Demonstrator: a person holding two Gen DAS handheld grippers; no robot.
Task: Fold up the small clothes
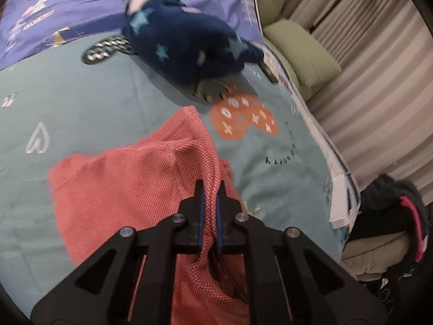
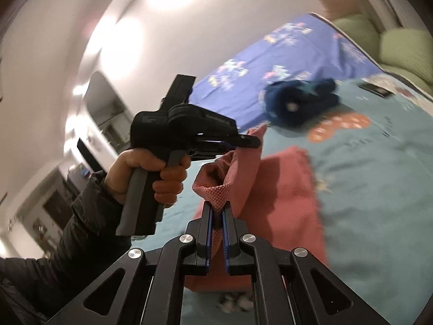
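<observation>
Fabric is pinched between both pairs of fingers: the left gripper point(image 1: 209, 189) is closed on a gathered ridge of the red garment point(image 1: 121, 178), and the right gripper point(image 2: 216, 208) is clamped on a rolled hem of the same piece. In the right wrist view the left gripper point(image 2: 243, 142) bites another edge higher up, so a short span hangs between the two while the rest trails down onto the bed point(image 1: 94, 94).

Both grips look shallow and near the edge, so the cloth could slip free if the hands pull apart too hard. The lifted span is bunched, not flat, so laying it down this way would likely trap a crease or an uneven fold. The trailing part may also drag and twist across the bedding.

Its weave is a fine red-and-white check, thin and limp, with a tube-like opening, maybe a sleeve or leg. A navy starred garment point(image 1: 184, 40) lies well apart, further up the bed
</observation>
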